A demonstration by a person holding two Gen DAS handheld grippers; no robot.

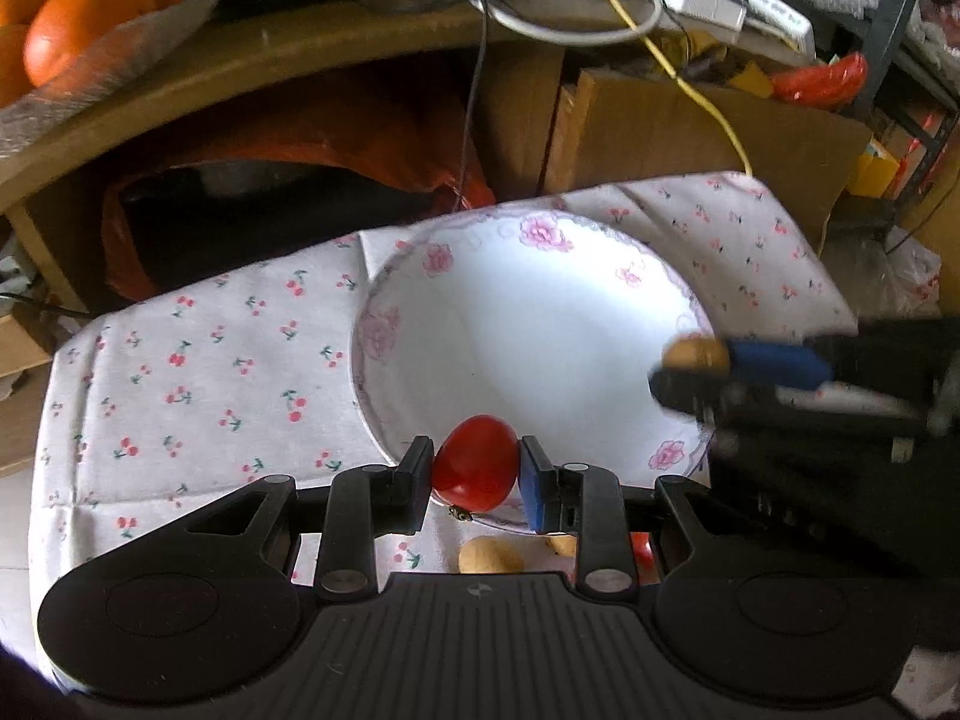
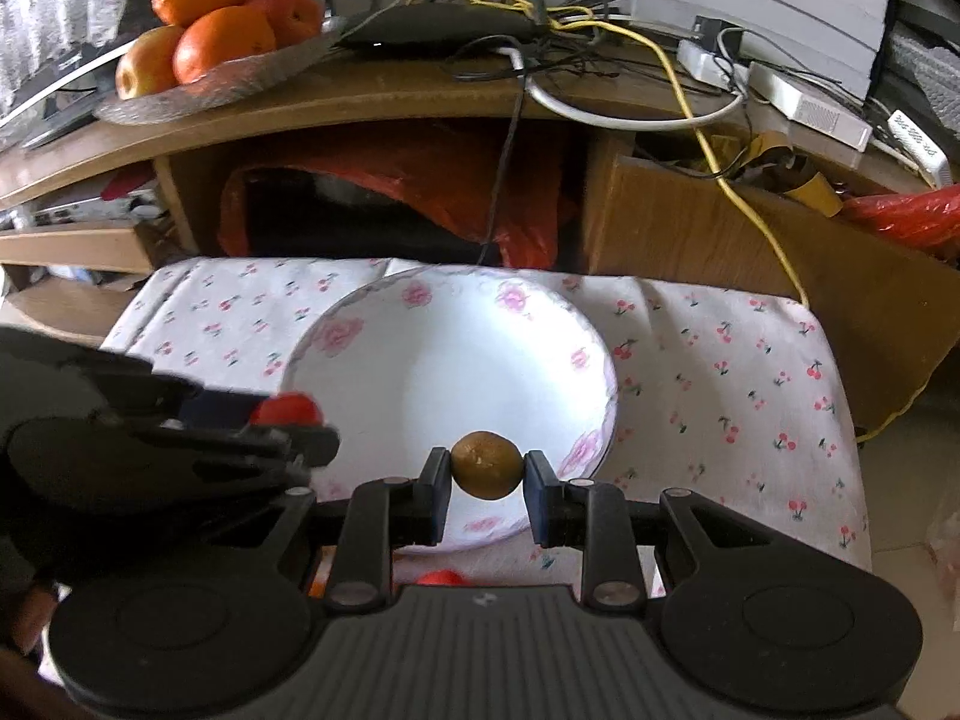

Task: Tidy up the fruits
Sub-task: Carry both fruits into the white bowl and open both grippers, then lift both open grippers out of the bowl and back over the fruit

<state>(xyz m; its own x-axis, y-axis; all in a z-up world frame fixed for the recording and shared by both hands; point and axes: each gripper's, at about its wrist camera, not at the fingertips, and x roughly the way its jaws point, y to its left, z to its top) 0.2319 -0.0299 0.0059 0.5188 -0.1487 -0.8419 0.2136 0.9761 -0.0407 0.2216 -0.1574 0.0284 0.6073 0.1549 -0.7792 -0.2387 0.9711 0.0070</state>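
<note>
A white plate with pink flowers (image 1: 420,264) (image 2: 336,336) lies on a cherry-print cloth (image 1: 198,354) (image 2: 732,372). My left gripper (image 1: 477,474) is shut on a red tomato (image 1: 476,471) at the plate's near rim; it shows from the side in the right wrist view (image 2: 288,414). My right gripper (image 2: 486,468) is shut on a small brown round fruit (image 2: 485,464) over the plate's near edge; it enters the left wrist view from the right (image 1: 696,360). More small fruits lie on the cloth below my fingers: a brown one (image 1: 489,555) and a red one (image 2: 441,577).
A wooden desk (image 2: 384,102) stands behind the cloth, with a tray of oranges (image 2: 210,42) (image 1: 78,12), cables and power strips (image 2: 798,96). A red plastic bag (image 2: 420,192) sits under the desk. A cardboard box (image 1: 690,126) is at the back right.
</note>
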